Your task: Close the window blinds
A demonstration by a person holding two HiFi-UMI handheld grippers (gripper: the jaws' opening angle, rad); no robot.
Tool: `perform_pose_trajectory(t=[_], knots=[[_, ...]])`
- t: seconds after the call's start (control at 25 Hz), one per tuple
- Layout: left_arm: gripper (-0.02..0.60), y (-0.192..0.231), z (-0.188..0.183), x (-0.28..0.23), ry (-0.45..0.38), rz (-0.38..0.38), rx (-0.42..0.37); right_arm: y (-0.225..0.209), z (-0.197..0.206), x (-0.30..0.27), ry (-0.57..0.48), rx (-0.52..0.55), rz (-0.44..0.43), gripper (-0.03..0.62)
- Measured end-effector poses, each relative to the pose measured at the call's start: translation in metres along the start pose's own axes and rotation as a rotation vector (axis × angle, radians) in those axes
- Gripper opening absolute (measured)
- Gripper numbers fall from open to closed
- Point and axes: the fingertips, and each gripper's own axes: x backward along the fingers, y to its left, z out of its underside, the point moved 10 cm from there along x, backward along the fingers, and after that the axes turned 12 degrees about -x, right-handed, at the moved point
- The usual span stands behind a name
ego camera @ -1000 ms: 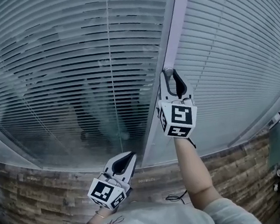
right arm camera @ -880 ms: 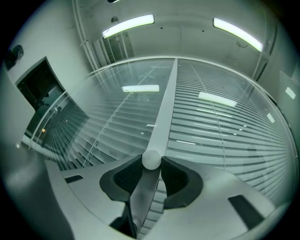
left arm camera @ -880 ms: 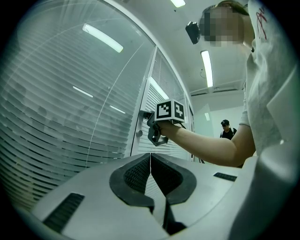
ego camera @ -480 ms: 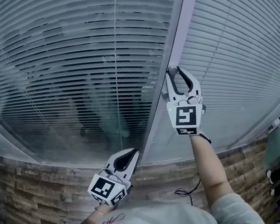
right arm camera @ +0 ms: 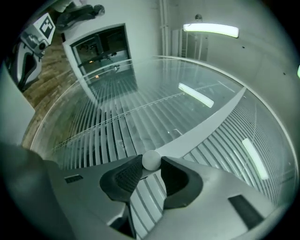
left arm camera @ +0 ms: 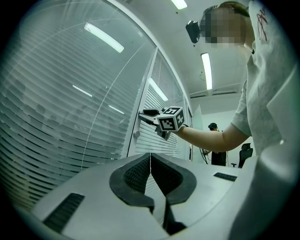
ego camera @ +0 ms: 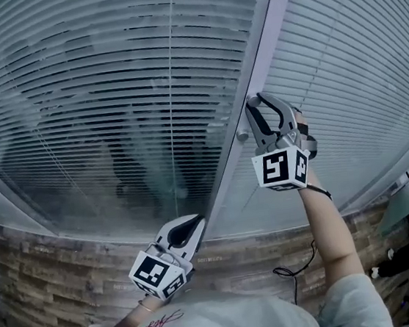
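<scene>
My right gripper [ego camera: 259,103] clamps the small round white knob [right arm camera: 151,160] on the grey window frame post [ego camera: 267,40]; left gripper [left arm camera: 150,158] closed, empty.

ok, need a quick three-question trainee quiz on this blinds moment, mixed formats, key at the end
1. True or false: the left gripper is clamped on a slat.
2. What sits between the fingers of the right gripper? A) a cord B) a round white knob C) nothing
3. Fill in: in the head view, dark gaps show between the slats of the blind to the ___ of the frame.

Key
1. False. Its fingers are shut with nothing between them.
2. B. The knob touches both pads.
3. Left. The left blind shows gaps, while the right blind looks closed.
</scene>
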Motion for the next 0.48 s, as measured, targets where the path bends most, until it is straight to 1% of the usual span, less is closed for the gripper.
perform_pose_trajectory(t=[0.16, 0.48], knots=[[0.018, -0.0021, 0.0000, 0.0009, 0.001, 0.011, 0.005, -0.0018, -0.0045, 0.0008, 0.011, 0.099, -0.033, 0.133], [0.018, -0.0094, 0.0001, -0.0039, 0.000, 0.044, 0.008, -0.0033, -0.0094, -0.0015, 0.030, 0.336, -0.109, 0.133]])
